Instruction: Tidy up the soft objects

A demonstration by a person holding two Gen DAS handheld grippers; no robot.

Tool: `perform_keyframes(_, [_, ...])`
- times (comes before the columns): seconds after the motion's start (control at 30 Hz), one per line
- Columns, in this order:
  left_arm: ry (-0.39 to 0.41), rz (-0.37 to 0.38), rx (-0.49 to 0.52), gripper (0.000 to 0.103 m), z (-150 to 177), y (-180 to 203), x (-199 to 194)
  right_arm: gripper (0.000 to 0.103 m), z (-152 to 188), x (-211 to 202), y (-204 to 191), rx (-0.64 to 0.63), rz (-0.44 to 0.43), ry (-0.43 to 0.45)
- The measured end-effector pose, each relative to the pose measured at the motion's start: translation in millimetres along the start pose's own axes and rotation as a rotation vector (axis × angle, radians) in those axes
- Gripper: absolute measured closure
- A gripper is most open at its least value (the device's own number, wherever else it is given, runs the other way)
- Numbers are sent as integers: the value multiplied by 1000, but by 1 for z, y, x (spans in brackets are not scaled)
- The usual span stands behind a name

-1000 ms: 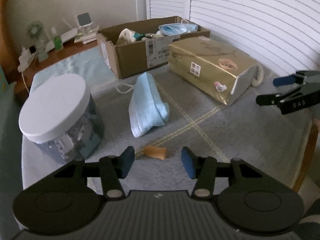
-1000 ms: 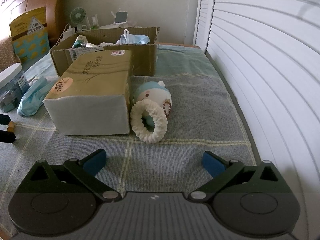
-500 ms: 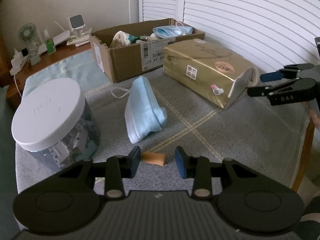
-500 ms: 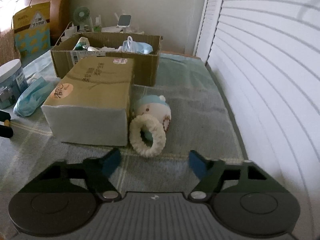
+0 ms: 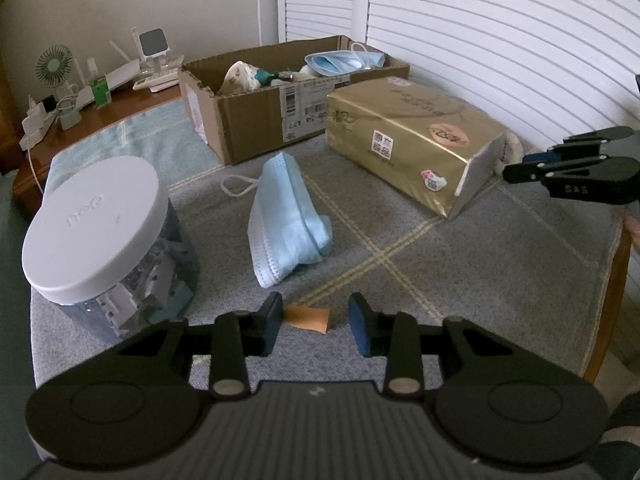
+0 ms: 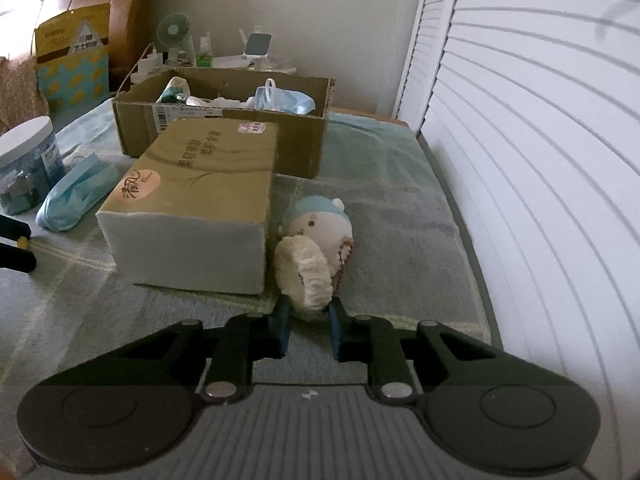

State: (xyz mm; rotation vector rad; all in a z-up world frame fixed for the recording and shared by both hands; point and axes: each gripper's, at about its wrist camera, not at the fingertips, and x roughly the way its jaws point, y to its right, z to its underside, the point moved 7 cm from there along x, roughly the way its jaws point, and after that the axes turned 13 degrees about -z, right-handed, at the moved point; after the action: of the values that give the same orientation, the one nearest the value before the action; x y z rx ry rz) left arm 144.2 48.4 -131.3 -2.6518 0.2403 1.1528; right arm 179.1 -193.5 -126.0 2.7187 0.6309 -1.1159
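1. Our right gripper point(image 6: 307, 322) is closing its jaws on the cream fluffy ring point(image 6: 306, 272); the pads are pressing its lower edge from both sides.
2. Just behind the ring, the small plush doll point(image 6: 322, 228) with a blue cap is leaning, and the gold tissue pack point(image 6: 200, 196) is standing just to the left of this gripper's tips.
3. Our left gripper point(image 5: 314, 318) has been closing too, and the orange piece point(image 5: 310, 318) is lying between its jaws; the left pad looks to be touching it, the right pad is still apart.
4. Ahead of the left gripper the blue face mask point(image 5: 284, 216) is lying on the grey cloth point(image 5: 500, 264).
5. Further ahead, the cardboard box point(image 5: 264, 120) is holding more masks.
6. To its left the white-lidded jar point(image 5: 104, 232) is standing near.
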Motion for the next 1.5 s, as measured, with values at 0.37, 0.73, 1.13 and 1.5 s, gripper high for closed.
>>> perform_keyframes(0.37, [-1, 4, 17, 76, 1, 3, -1, 71, 16, -24, 2, 37, -36, -32])
perform_keyframes(0.73, [-1, 4, 18, 76, 1, 4, -2, 42, 18, -24, -11, 29, -125, -41])
perform_keyframes(1.13, [0, 15, 23, 76, 1, 5, -3, 38, 15, -10, -34, 31, -167, -63])
perform_keyframes(1.5, [-37, 27, 22, 79, 1, 3, -4, 63, 10, -8, -28, 22, -85, -68])
